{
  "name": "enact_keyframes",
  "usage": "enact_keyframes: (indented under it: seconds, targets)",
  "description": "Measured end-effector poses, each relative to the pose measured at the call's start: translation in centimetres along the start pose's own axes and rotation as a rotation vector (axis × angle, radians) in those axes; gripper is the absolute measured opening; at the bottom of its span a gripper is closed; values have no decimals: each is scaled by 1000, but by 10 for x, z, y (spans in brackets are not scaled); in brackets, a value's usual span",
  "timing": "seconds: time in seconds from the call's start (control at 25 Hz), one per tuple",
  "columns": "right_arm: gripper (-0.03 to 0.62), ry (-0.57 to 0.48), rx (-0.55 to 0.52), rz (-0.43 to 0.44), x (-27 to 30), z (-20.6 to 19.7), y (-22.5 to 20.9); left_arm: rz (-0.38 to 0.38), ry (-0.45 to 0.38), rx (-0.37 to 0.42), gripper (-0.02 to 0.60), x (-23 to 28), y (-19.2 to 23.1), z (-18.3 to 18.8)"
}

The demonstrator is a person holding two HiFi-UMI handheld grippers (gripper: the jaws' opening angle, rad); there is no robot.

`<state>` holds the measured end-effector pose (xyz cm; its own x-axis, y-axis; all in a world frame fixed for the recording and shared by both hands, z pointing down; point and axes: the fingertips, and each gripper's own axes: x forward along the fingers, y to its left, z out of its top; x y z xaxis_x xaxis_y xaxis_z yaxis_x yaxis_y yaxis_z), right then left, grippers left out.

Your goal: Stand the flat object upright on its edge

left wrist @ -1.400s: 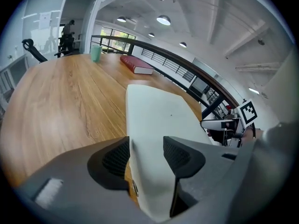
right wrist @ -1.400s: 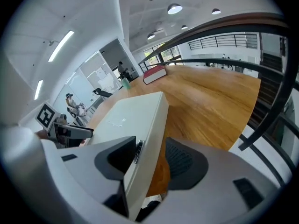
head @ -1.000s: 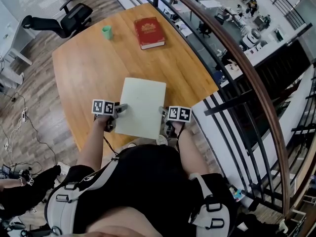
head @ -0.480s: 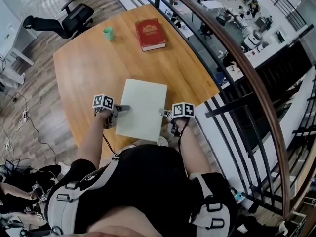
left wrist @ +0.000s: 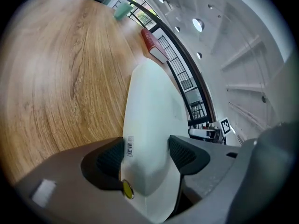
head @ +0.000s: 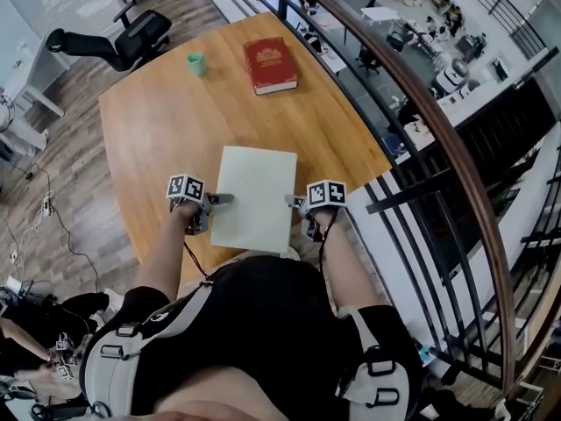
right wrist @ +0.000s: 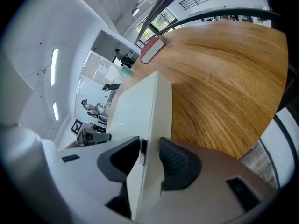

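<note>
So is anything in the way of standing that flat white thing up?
Nothing visible. The wooden table by the pale flat board is bare; the red book and green cup sit far beyond it.

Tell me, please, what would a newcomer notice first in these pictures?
A pale flat board lies at the near edge of the wooden table, between the jaws of the left gripper, which have just been opening, and the right gripper, just closing. A red book and a green cup sit at the far end.
</note>
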<state>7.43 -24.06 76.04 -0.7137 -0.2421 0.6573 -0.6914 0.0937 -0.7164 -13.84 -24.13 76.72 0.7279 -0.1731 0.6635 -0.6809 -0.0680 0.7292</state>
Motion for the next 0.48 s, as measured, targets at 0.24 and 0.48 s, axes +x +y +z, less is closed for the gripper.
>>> enact_keyframes:
  seconds: [0.24,0.48]
  targets:
    - [130,-2,-102,-22,-4,14,18,-20,-35,13,304,-11,-7,-12]
    - [130,-22,-232,6,-4,35,52,0,-141,84,307,-43,-16,-5]
